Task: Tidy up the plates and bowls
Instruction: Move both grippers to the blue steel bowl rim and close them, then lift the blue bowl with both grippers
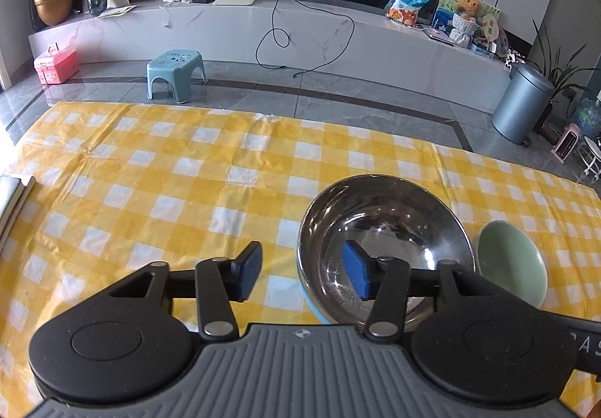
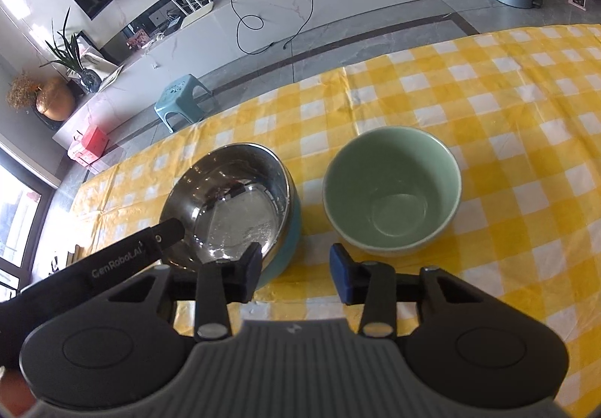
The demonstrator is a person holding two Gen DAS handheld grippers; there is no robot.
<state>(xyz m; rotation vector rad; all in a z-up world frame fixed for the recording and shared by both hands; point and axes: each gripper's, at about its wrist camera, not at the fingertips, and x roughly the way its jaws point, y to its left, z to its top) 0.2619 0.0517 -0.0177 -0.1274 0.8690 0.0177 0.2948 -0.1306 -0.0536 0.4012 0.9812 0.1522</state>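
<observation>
Left wrist view: left gripper (image 1: 302, 273) half open astride near rim of steel bowl (image 1: 379, 230), nothing pinched; green bowl (image 1: 512, 262) at three o'clock. Right wrist view: right gripper (image 2: 295, 273) narrowed, empty; green bowl at one o'clock.

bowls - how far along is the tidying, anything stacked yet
Nothing looks stacked yet: the steel bowl and the green bowl stand apart, side by side, both empty on the checked tablecloth. In hand: the left claw straddles the steel bowl's near rim, not yet pinching; the right claw is open just short of the green bowl. Lifting and nesting remain.
</observation>
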